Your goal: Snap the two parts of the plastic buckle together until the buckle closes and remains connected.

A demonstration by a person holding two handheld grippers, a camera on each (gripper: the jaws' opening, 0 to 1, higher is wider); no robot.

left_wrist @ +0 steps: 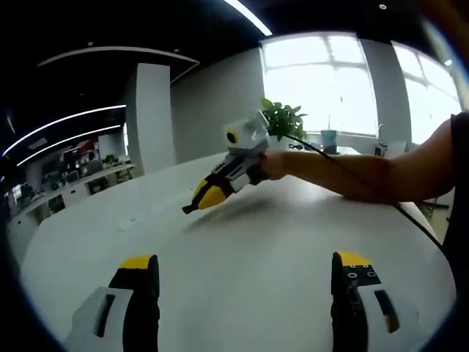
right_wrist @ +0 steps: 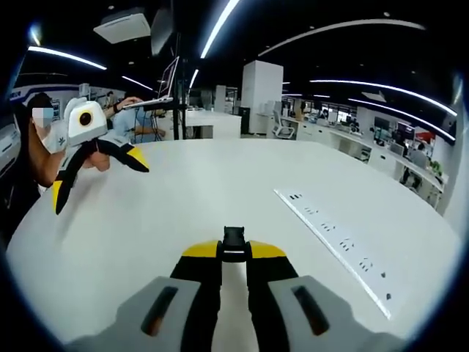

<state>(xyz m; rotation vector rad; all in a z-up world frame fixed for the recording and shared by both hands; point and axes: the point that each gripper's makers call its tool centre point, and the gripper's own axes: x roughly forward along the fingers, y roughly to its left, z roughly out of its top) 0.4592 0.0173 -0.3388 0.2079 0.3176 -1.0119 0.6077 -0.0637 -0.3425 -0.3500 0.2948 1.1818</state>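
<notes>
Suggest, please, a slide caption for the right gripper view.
Right gripper shut on a black buckle part above the white table; left gripper open at left.

A: Room to move?
B: Lots. The white table (left_wrist: 242, 271) lies bare between the left gripper (left_wrist: 245, 282) and its wide-apart jaws, and across to the right gripper (left_wrist: 199, 199).
A: Anything in the way?
B: The person's forearm (left_wrist: 366, 174) and a black cable (left_wrist: 352, 176) cross above the table on that side. A plant (left_wrist: 282, 119) and cup (left_wrist: 328, 139) sit at the far edge.
A: Right gripper view?
B: Open tabletop ahead of the right gripper (right_wrist: 234, 253); a strip of sockets (right_wrist: 333, 238) set in the surface to one side. The left gripper (right_wrist: 99, 172) hangs well off.
</notes>
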